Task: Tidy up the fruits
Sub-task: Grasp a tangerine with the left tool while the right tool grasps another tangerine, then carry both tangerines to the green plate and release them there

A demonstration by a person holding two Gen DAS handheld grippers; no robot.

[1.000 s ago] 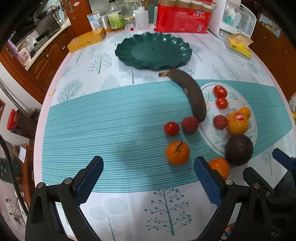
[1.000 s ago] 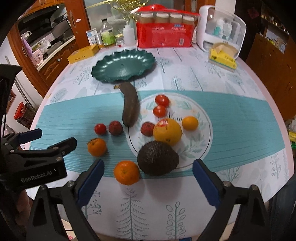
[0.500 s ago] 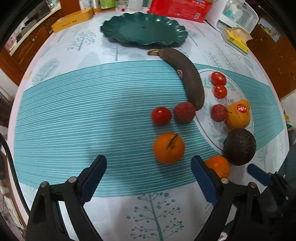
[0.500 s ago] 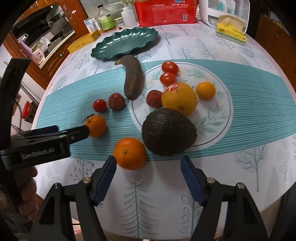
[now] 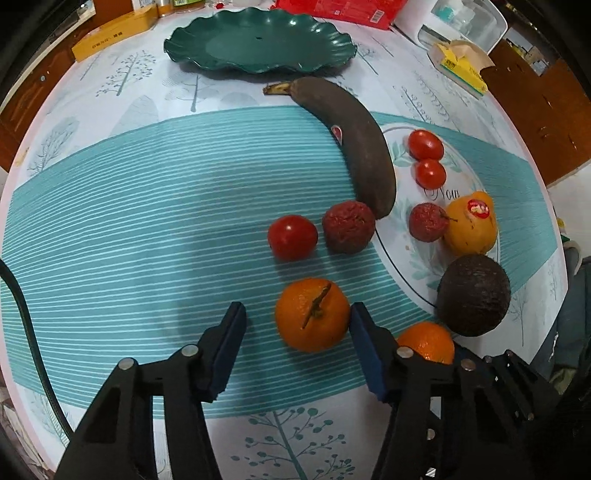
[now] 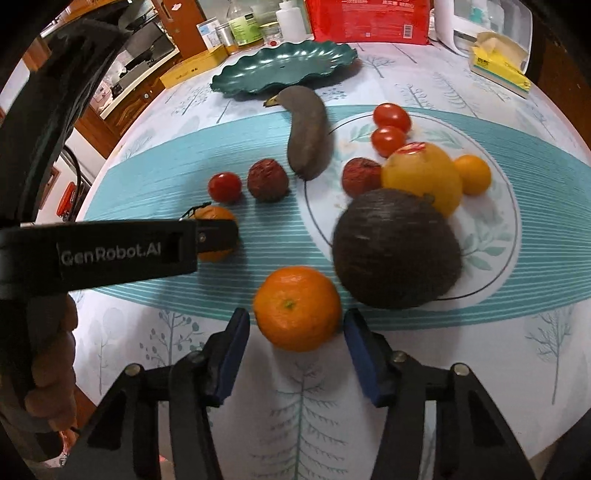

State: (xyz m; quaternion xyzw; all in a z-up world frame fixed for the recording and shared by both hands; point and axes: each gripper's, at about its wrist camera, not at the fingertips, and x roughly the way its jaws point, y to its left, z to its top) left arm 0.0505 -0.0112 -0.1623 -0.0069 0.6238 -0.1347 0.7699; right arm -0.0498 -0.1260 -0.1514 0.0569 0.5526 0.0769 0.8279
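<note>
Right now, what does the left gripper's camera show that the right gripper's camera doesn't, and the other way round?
Only the left wrist view shows the stemmed tangerine whole, between the closing left gripper.

Only the right wrist view shows a small orange fruit behind the yellow one, some bottles and a hand.

Both show the green plate, the banana and the avocado.

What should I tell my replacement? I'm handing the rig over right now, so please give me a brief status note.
Left gripper: jaws closing around the stemmed mandarin on the teal stripe; a gap shows on the left side, not gripped yet.
Right gripper: jaws closing around the second mandarin beside the avocado; not clamped yet.
Green scalloped plate: nothing on it.
Tomatoes, a yellow-orange fruit and the avocado sit on the white plate; the blackened banana lies across its rim.
Done: nothing on the green plate. Left: both grasps and sorting.
</note>
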